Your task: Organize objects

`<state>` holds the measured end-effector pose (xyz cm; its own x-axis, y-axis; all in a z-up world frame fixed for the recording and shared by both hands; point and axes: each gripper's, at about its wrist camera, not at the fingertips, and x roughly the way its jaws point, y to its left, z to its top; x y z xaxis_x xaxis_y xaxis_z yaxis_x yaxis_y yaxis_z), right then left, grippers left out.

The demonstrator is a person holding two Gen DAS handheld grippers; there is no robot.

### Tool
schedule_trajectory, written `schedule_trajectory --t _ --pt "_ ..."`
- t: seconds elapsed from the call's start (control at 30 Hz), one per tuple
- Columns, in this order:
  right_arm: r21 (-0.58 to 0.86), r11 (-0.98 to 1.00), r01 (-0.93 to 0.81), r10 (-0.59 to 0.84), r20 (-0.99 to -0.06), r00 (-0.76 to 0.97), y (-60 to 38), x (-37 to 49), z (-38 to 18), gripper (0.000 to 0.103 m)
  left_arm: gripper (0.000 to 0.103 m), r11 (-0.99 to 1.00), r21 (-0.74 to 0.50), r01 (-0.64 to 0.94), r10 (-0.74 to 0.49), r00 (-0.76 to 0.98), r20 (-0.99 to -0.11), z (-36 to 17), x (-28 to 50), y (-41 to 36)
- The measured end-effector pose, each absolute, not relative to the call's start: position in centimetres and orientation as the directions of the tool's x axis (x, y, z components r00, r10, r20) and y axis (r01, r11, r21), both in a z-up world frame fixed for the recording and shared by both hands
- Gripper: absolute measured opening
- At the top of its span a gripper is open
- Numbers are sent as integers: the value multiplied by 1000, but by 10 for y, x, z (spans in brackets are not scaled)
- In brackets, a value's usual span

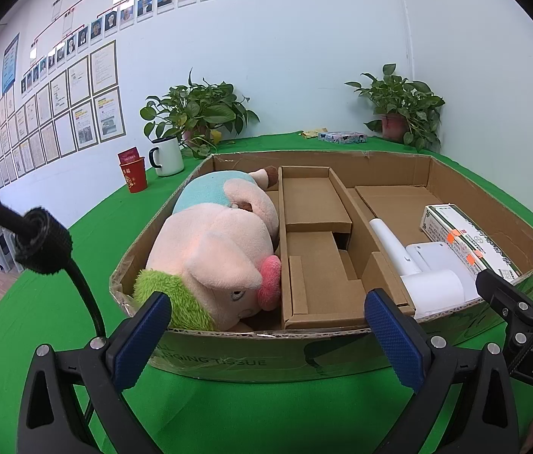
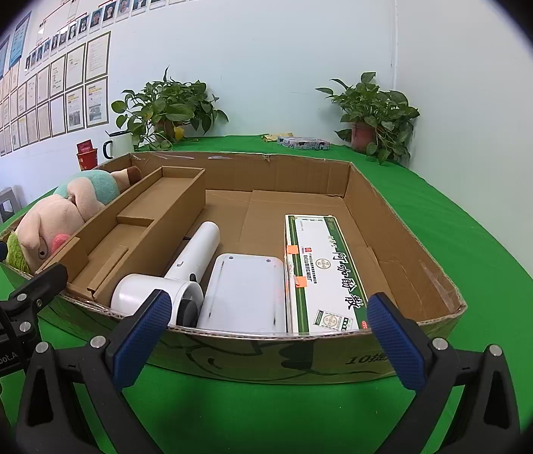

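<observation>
The left claw (image 1: 266,325) hangs wide open and empty before the near wall of a shallow cardboard box (image 1: 266,355) on the green worktop (image 1: 39,325). A plush pig (image 1: 221,249) fills the box's left side, beside a cardboard insert (image 1: 315,249). A white handheld appliance (image 1: 418,265) and a green-and-white carton (image 1: 471,242) lie at the right.

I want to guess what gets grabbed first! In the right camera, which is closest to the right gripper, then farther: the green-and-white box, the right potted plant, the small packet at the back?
1. Green-and-white box: in the cardboard tray, just ahead.
2. Small packet: on the table behind the tray.
3. Right potted plant: back corner, by the wall, slightly beyond the packet.
</observation>
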<state>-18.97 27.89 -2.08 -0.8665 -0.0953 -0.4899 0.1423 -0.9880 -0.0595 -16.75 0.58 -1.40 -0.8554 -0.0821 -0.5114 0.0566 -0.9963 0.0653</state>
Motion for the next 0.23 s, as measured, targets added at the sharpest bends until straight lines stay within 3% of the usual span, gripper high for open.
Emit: schedule_trajectory --t 0.23 --pt "-60 -988 142 -95 -490 -867 279 -190 -21 102 103 -996 67 56 -82 -855 -512 -14 -168 5"
